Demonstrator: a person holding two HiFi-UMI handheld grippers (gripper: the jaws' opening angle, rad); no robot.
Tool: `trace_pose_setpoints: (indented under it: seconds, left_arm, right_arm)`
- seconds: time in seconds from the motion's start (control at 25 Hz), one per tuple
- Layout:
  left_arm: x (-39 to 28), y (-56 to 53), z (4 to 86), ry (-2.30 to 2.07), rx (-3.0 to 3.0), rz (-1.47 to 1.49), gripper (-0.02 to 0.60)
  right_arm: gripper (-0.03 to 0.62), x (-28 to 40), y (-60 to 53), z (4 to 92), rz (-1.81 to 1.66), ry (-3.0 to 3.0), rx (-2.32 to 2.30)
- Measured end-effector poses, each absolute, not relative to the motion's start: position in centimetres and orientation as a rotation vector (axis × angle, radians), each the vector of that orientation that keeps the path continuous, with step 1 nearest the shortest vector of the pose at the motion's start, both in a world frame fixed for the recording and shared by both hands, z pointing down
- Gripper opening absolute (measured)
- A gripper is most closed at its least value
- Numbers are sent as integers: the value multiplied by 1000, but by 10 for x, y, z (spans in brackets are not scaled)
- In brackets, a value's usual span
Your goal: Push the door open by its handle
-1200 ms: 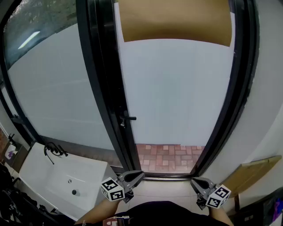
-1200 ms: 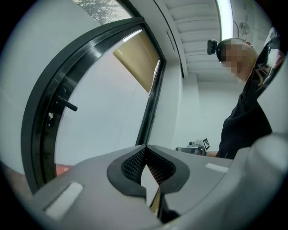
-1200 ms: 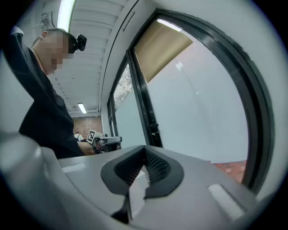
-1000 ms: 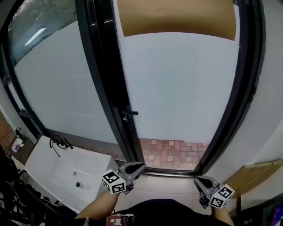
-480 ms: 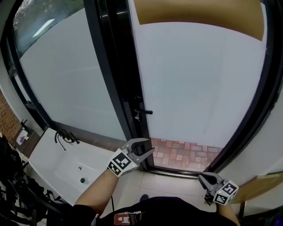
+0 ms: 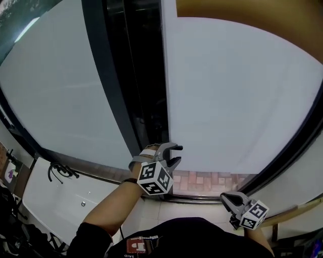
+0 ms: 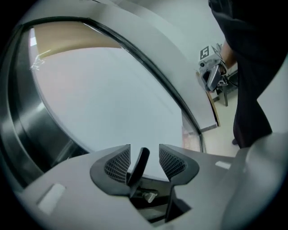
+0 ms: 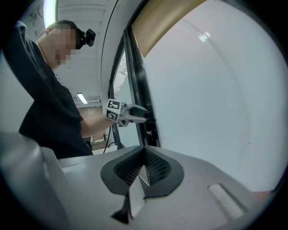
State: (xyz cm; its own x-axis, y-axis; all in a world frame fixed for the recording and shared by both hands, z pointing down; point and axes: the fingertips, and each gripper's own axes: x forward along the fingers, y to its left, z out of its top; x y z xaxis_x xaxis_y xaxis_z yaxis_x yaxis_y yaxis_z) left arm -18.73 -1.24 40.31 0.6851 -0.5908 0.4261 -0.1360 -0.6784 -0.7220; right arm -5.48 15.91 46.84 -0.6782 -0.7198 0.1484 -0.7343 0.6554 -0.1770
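Note:
The door is a frosted glass panel [image 6: 237,101] in a black frame [image 6: 133,90]. Its black lever handle [image 6: 178,148] sticks out at the panel's left edge. My left gripper [image 6: 174,154] is raised to it, jaws opening. In the left gripper view the handle [image 7: 138,162] stands between the two pads [image 7: 173,161], close to the left one and not squeezed. My right gripper [image 6: 229,200] hangs low at the right, shut with nothing in it; its pads [image 8: 155,167] meet in the right gripper view, where the left gripper [image 8: 130,113] shows at the frame.
A white sink [image 6: 55,196] with a black tap [image 6: 60,171] stands at lower left. Brick paving [image 6: 207,180] shows under the door. Brown paper [image 6: 252,9] covers the top of the glass. A pale board [image 6: 303,210] leans at lower right.
My left gripper has risen from waist height to the door handle and gone from shut to open around it. The view has closed in on the door. The right gripper stays low.

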Motion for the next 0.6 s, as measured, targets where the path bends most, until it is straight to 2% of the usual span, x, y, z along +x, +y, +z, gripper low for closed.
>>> trace_pose_setpoints:
  seconds: [0.12,0.28,0.6]
  left_arm:
    - [-178,-32,413,562,-2091,-1016,175]
    - [-171,-52,435,579,-2013,-1186,91]
    - [-182,-52,451,580,-1903,-1416,83]
  right_arm:
    - [0,-40,142,469,331,-2814,1181]
    - [0,-7,106,473,325,-2885,1045]
    - [1,12,66,463,284,-2960,818]
